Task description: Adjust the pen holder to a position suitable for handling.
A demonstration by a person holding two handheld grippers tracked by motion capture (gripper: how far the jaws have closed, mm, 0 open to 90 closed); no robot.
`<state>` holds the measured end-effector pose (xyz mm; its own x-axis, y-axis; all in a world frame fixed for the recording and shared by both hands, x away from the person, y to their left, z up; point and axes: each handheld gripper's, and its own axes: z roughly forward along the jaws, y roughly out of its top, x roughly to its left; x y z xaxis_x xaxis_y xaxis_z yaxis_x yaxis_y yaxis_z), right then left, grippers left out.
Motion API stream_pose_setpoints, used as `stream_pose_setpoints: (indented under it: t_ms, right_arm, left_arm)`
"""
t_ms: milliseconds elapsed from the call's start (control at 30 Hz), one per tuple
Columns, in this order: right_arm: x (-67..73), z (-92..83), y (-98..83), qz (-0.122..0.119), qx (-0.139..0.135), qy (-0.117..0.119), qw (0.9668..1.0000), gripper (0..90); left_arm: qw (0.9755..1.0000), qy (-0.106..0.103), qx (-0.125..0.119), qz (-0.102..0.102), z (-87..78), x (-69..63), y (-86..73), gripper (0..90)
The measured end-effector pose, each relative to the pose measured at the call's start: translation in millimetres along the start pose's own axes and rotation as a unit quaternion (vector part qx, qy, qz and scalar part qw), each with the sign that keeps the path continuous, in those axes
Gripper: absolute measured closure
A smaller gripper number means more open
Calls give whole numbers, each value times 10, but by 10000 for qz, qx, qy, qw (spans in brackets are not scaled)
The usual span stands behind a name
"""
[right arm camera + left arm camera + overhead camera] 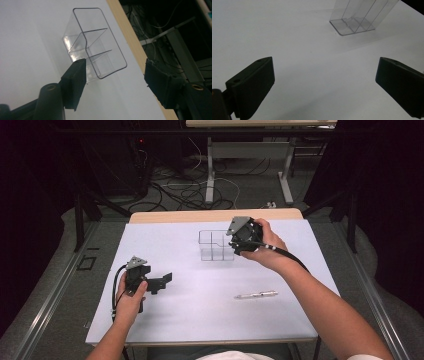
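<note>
**Above the clear organiser, a gripper hovers with nothing in it**

Over the far middle of the bench (165,320), the right gripper (239,249) hangs just above a clear plastic organiser (216,246), angled down toward it. Its jaws stand partly spread with nothing between them; in the right gripper view the organiser (93,53) lies beyond and below the tips, not touched. That pose reads as a hand poised over the open compartments, where something could be dropped in or lifted out.

The left gripper (159,282) lies low on the near left of the bench, jaws spread wide and empty, pointing across the sheet toward the organiser (359,20). It looks parked out of the way, so that the working hand has room.

A pen (256,294) lies flat on the bench near the right forearm, well apart from the organiser and from both grippers. Lying loose in easy reach, it seems the likely thing to go into a compartment.

By count: two grippers, both empty; one organiser, split by inner walls into three compartments that appear empty; one pen; one bench, covered with a white sheet.
</note>
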<state>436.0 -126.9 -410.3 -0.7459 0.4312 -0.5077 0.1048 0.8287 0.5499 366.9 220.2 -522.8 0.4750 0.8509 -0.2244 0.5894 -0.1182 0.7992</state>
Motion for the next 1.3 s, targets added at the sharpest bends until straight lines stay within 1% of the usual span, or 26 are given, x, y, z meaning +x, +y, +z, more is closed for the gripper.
stream_pose_setpoints:
  t_ms: [33,100,167,267,300,333,400,433,467,500,567,600,667,700,733,767,800,867,900,1000,1167,1200,1267,1300]
  right_arm:
    - [0,18,31,16,67,40,10000,356]
    - [1,38,56,-8,79,33,10000,357]
    - [7,101,118,5,187,143,9997,379]
    - [22,165,169,-217,361,149,9990,401]
    - [22,165,169,-217,361,149,9990,401]
    - [23,218,196,-341,362,280,9984,423]
    - [37,267,224,-475,419,392,9972,429]
    - [47,308,231,-580,362,457,9966,430]
    - [53,320,255,-716,551,560,9943,432]
    - [62,348,267,-835,582,610,9929,435]
    - [84,394,293,-972,658,681,9907,435]
    - [101,412,302,-965,683,668,9907,437]
    - [106,457,321,-1030,721,777,9890,447]
    - [113,477,326,-1056,723,787,9886,455]
    - [111,499,332,-1133,726,825,9875,471]
    - [112,519,338,-1148,750,866,9868,506]
    - [111,539,344,-1198,760,887,9859,520]
    - [101,582,356,-1234,712,916,9856,533]
    - [99,591,364,-1224,768,910,9853,537]
    - [90,638,374,-1297,731,964,9841,551]
    - [81,728,358,-1295,859,1015,9826,578]
    - [74,747,358,-1335,871,1020,9819,579]
    - [77,781,352,-1303,870,1078,9818,587]
    - [78,800,349,-1325,857,1116,9811,593]
  left_arm:
    - [10000,-3,2,2,-1,0,1,24]
    - [10000,2,6,1,-3,-1,1,24]
    - [10000,-11,40,-2,-10,2,4,24]
    - [10000,6,-2,-22,-5,7,1,24]
    - [10000,5,0,-25,-5,9,1,24]
    - [10000,11,4,-29,-4,10,1,24]
    - [10000,6,15,-32,-2,9,1,24]
    - [10000,3,12,-32,0,7,1,24]
    - [10000,0,19,-24,0,7,2,24]
    - [10000,-8,10,-24,1,6,2,24]
    - [10000,-10,14,-15,4,5,2,24]
    - [10000,-9,20,-15,5,6,1,24]
    - [10000,-11,36,-16,6,8,0,24]
    - [10000,-11,36,-16,6,8,0,24]
    - [10000,-15,36,-17,7,8,0,24]
    - [10000,-20,39,-15,8,7,0,24]
    - [10000,-12,62,-1,12,7,1,24]
    - [10000,-20,57,0,15,7,0,24]
    - [10000,-24,64,-3,15,6,0,24]
    - [10000,-27,70,7,18,8,0,24]
    - [10000,-31,72,1,19,10,-1,24]
    - [10000,-34,75,1,20,10,-2,24]
    - [10000,-32,80,-4,20,9,-2,24]
    - [10000,-33,87,-1,20,8,-2,24]
